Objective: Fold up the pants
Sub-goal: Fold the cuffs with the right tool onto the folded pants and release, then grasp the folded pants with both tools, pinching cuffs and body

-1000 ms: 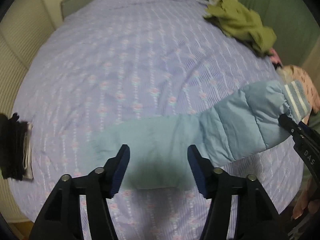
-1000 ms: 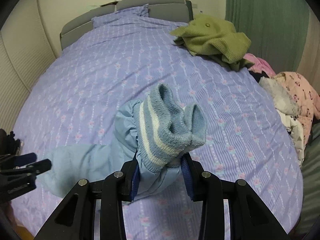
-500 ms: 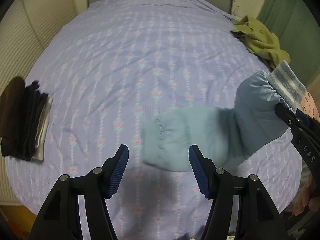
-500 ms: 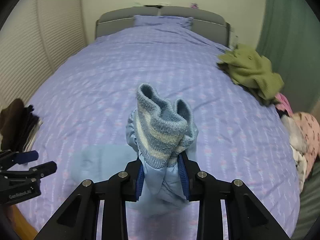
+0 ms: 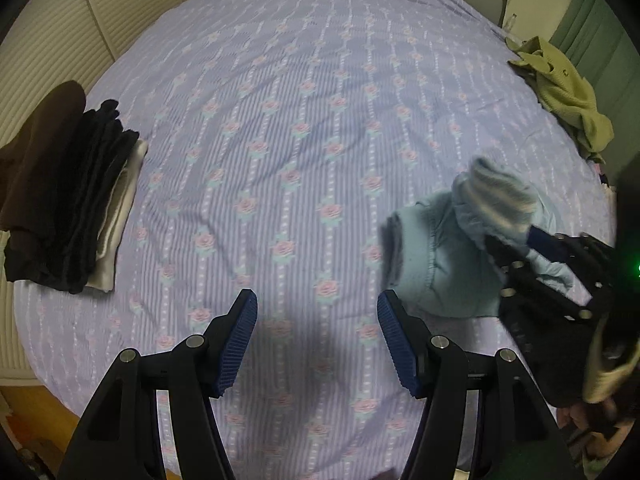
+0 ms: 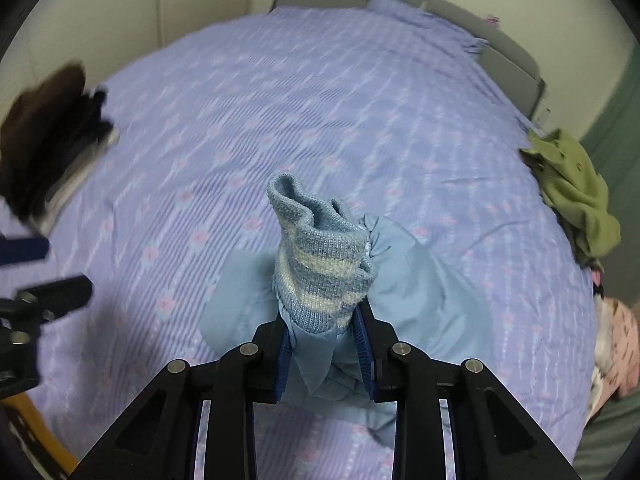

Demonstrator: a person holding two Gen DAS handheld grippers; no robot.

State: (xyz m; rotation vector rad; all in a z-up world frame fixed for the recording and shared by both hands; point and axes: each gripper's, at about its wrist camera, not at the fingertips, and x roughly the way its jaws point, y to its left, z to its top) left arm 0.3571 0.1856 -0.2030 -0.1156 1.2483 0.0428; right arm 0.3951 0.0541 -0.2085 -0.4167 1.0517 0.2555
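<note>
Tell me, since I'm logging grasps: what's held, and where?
Right gripper clamps the light blue padded pants just below the striped knit cuff. Left gripper holds nothing.

A: what kind of place is this? looks like someone's home to me

B: yeah, a bedroom. Big bed [image 5: 304,128] with a lilac striped sheet with little roses on it, grey padded headboard [image 6: 508,56] and a matching pillow [image 6: 420,20] up against the wall. Green curtain [image 5: 600,52] on 1 side, plus laundry around the edges: a folded dark stack [image 5: 68,188] and a crumpled olive top [image 5: 564,96].
</note>
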